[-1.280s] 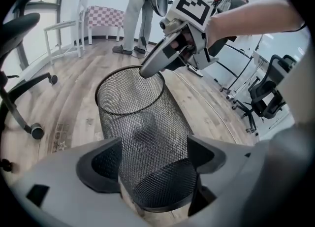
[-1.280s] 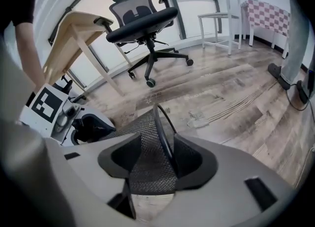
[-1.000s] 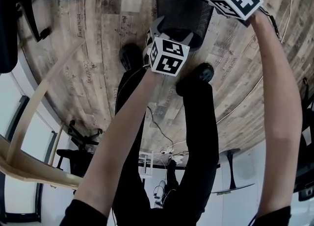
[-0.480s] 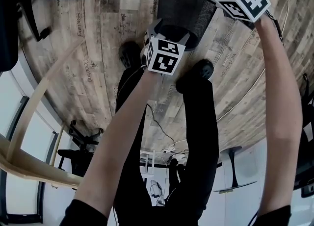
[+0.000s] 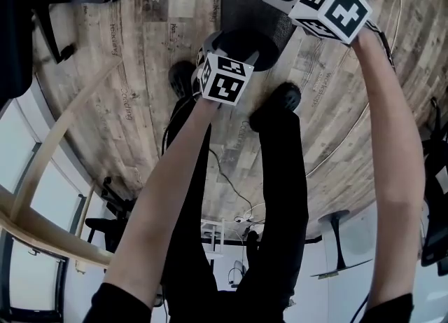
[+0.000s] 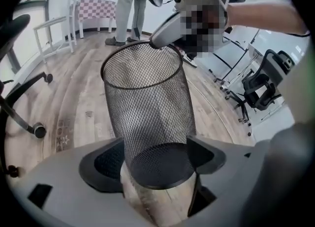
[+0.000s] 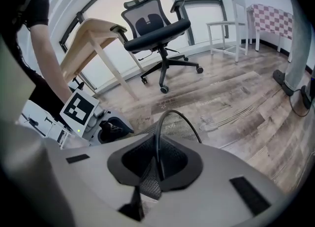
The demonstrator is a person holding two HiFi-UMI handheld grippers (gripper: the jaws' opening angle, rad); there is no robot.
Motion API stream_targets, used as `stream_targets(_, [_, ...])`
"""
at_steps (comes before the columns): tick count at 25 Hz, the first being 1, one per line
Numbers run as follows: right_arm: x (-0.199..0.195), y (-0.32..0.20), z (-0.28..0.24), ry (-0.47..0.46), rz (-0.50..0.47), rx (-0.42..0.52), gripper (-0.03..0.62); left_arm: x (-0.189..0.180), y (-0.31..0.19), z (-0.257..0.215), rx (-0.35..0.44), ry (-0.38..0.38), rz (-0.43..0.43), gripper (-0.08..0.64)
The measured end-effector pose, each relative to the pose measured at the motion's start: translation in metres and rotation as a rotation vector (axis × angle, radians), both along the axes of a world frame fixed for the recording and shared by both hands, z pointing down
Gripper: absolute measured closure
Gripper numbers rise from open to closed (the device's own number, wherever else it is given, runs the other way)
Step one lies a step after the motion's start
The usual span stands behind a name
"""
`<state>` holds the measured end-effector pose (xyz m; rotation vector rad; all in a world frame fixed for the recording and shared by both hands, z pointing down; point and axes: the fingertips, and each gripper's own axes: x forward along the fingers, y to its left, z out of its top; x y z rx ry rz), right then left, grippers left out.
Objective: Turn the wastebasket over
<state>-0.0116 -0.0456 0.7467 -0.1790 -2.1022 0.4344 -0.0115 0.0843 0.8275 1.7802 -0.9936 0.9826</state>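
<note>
**Basket's grabbed at both ends, ready to flip**

The wastebasket is tilted out front, just past the person's feet, with its long axis running base to rim. The left gripper hugs the near base. The right gripper has just been closing and now pinches the far rim. I'd guess the flip means swapping those ends.

Person in black trousers, black shoes and black short sleeves; left gripper and right gripper are pale grey with dark fingers, each bearing a white marker cube printed with black squares
</note>
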Motion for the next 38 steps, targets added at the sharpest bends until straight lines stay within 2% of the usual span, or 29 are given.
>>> stream_targets(4, [-0.001, 0.0, -0.016, -0.003, -0.029, 0.055, 0.534, 0.014, -0.019, -0.008, 0.024, 0.012, -0.011, 0.144])
stream_targets(11, [0.01, -0.011, -0.035, -0.027, -0.001, 0.18, 0.534, 0.025, -0.054, -0.024, 0.106, 0.018, -0.008, 0.144])
stream_targets(16, [0.012, 0.003, -0.046, -0.06, -0.017, 0.246, 0.535, 0.025, -0.062, -0.031, 0.111, 0.039, 0.022, 0.144])
stream_targets(22, [0.017, 0.039, -0.044, -0.058, -0.068, 0.237, 0.535, 0.026, -0.051, -0.032, 0.099, 0.032, 0.064, 0.144])
stream_targets(32, [0.017, 0.061, -0.04, -0.072, -0.044, 0.143, 0.537, 0.028, -0.034, -0.029, 0.082, 0.043, 0.083, 0.144])
stream_targets(38, [0.026, 0.077, -0.037, -0.079, -0.023, 0.053, 0.538, 0.032, -0.023, -0.028, 0.069, 0.092, 0.116, 0.144])
